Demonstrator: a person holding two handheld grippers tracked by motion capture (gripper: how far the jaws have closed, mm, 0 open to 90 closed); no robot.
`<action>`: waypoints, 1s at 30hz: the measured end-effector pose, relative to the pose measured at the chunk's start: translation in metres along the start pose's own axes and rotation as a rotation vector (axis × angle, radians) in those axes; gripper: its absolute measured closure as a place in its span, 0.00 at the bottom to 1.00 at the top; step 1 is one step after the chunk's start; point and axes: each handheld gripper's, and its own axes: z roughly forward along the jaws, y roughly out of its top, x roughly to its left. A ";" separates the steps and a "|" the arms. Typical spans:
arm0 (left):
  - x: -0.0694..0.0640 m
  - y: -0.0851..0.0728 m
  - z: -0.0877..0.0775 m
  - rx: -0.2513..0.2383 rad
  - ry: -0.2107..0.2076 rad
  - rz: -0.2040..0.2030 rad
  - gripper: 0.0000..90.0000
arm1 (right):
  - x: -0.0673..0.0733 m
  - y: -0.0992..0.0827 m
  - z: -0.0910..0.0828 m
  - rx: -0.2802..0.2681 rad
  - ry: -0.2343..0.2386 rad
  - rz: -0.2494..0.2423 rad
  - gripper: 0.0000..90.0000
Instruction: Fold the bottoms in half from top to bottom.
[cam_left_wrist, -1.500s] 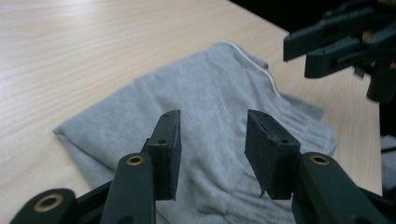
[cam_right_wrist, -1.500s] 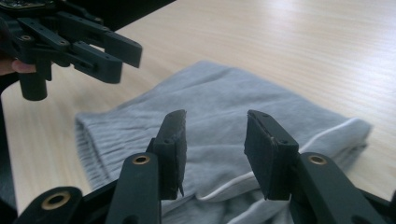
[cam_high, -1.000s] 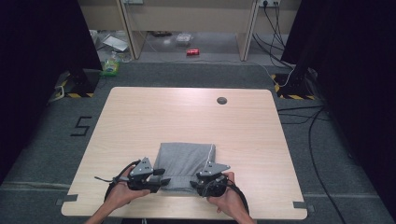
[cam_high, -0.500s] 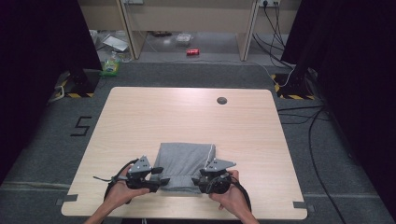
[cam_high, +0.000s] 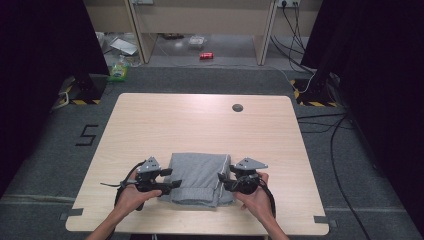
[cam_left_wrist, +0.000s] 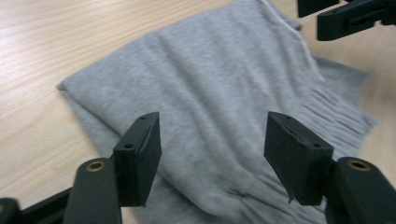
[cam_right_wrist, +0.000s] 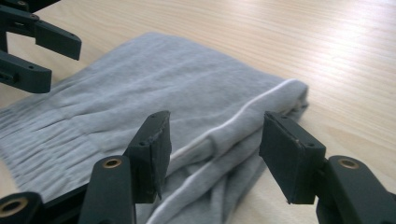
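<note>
Table (cam_high: 200, 120): pale wood, rounded corners; a small dark cap (cam_high: 237, 107) sits toward its far edge at about 1 o'clock from centre

Left gripper (cam_high: 172, 185): held in the person's left hand (cam_high: 131, 196) at the near edge, about 7 o'clock from the table's centre, pointing toward the cloth's left side. Its jaws stand apart and have just been opening. In the left gripper view (cam_left_wrist: 212, 158) grey fabric lies beneath and beyond the gap; the pads do not press on it

Cloth (cam_high: 200, 179): grey knit garment, folded into a rough rectangle, flat on the table at 6 o'clock, between the two tools. A ribbed band runs along its near edge; a thin white seam line runs down its right side (cam_right_wrist: 243, 112)

Right gripper (cam_high: 223, 182): held in the right hand (cam_high: 256, 197) at about 5 o'clock, pointing toward the cloth's right side. Its jaws are likewise apart and have just been opening. In the right gripper view (cam_right_wrist: 215, 154) the folded edge with the white line lies in the gap, unpinched
</note>
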 end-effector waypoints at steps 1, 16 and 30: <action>0.002 0.000 0.001 0.003 0.005 -0.005 0.39 | -0.002 0.000 0.001 -0.002 -0.007 0.003 0.47; 0.023 0.023 0.016 0.017 0.048 -0.046 0.36 | -0.020 0.022 0.024 -0.003 -0.031 0.016 0.44; 0.036 0.025 0.025 0.041 0.062 -0.032 0.34 | -0.036 0.022 0.028 0.007 -0.062 0.027 0.40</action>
